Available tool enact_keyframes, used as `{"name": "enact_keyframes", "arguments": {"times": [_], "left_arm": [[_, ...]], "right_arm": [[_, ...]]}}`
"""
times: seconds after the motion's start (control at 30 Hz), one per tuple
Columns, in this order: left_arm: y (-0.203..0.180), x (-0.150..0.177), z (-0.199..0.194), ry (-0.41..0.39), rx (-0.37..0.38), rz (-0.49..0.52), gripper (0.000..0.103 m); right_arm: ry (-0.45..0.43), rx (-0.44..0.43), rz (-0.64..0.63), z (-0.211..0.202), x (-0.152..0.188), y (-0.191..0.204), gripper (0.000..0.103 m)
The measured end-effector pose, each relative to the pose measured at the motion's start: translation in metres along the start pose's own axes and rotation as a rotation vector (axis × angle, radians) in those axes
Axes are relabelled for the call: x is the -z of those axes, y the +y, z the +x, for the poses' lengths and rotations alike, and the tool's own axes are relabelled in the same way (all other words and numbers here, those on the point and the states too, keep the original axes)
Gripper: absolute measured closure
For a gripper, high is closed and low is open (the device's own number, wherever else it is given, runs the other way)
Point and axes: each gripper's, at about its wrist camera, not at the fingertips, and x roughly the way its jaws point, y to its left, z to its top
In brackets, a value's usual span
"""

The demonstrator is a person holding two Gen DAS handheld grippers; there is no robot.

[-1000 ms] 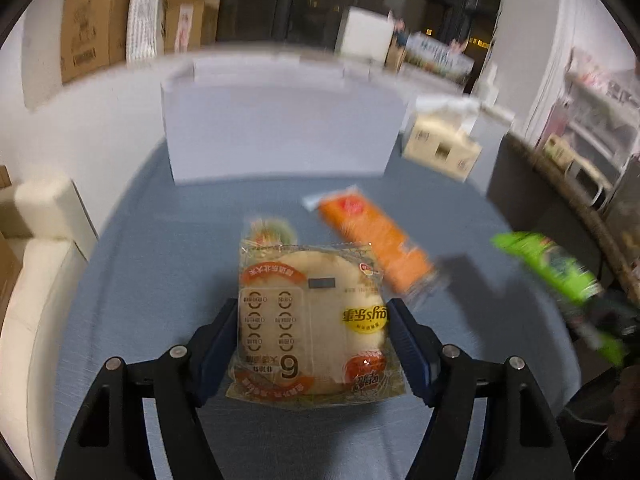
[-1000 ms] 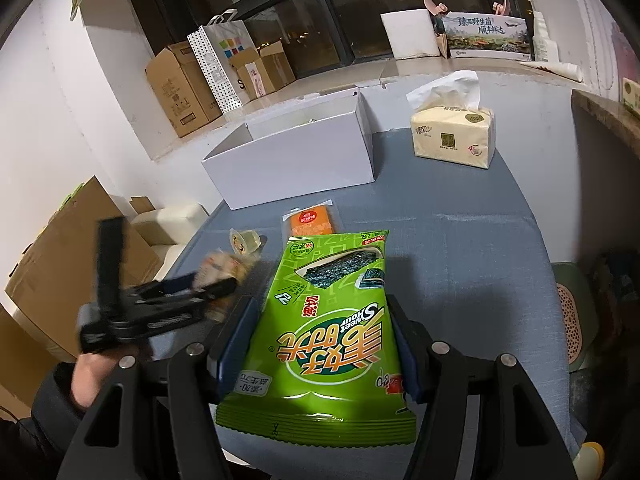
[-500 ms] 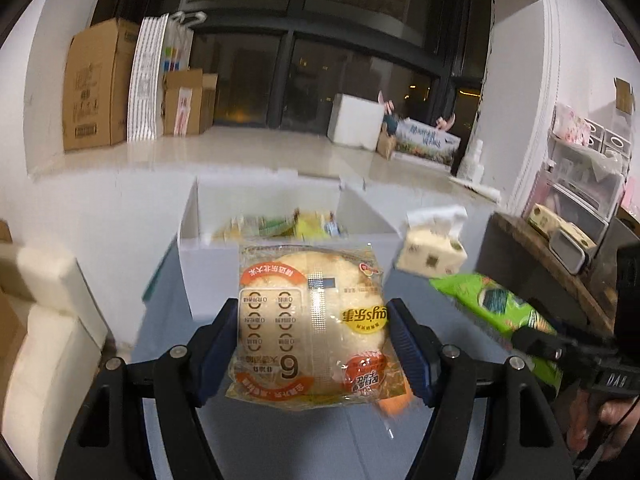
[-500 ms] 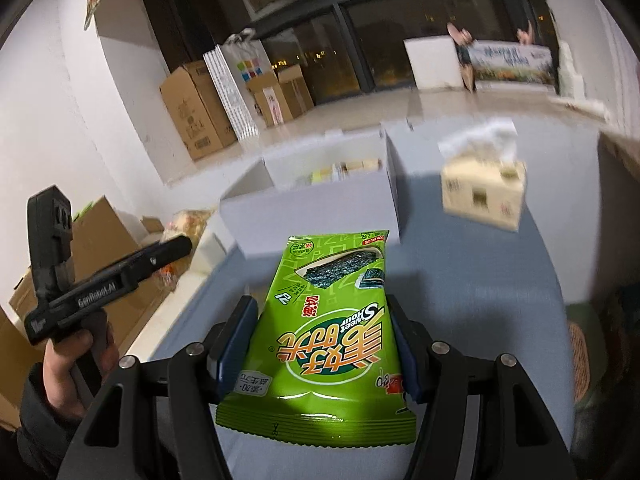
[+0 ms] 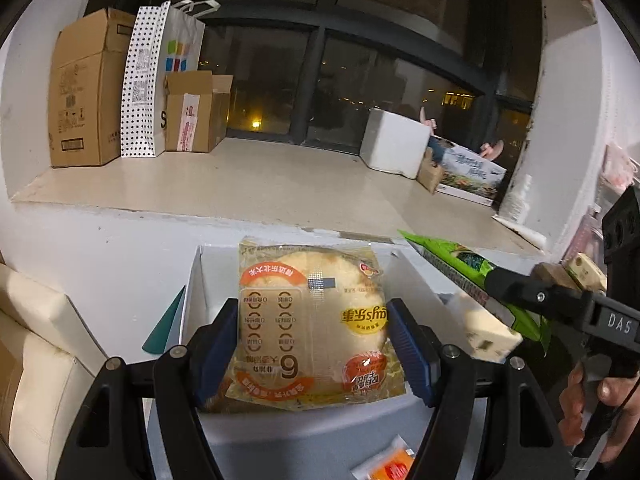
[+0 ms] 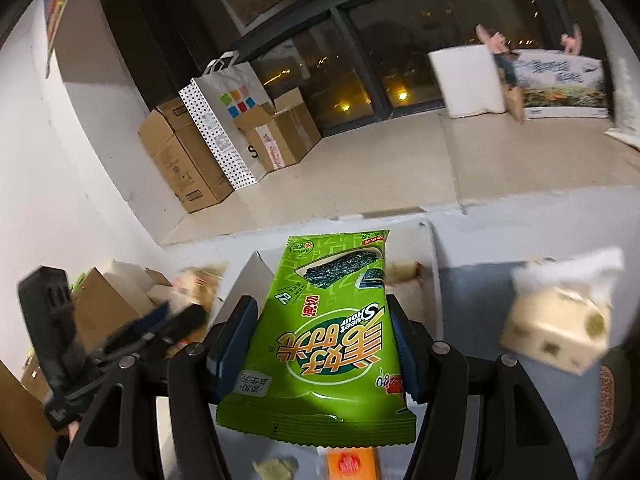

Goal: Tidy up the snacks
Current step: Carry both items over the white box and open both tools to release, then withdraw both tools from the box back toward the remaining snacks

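Left tool [image 5: 312,336]: I am clamping a bagged round flatbread [image 5: 310,320] between its blue pads, holding it above the near wall of the white box [image 5: 196,276]. Right tool [image 6: 324,344]: I am gripping a green seaweed snack bag [image 6: 324,336] by its sides, holding it over the same box [image 6: 434,264]. An orange packet [image 5: 394,466] is lying on the grey tabletop [image 5: 304,440] below. A tissue pack [image 6: 556,320] is sitting right of the box.

The right tongs [image 6: 320,344] clamp a green seaweed packet [image 6: 324,344] by its sides, above the near wall of a white box [image 6: 434,280]. A tissue pack [image 6: 556,332] sits blurred to the right, the left tongs [image 6: 132,336] to the left.
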Motion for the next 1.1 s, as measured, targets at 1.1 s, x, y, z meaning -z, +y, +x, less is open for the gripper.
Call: {"name": "enact_keyframes", "arguments": {"times": [1.1], "left_arm": [[-0.053,0.085,-0.125,-0.008,-0.025,0.147,0.0]], "right_arm": [[-0.094,0.186,-0.327,-0.097,0.088,0.069,0.0]]}}
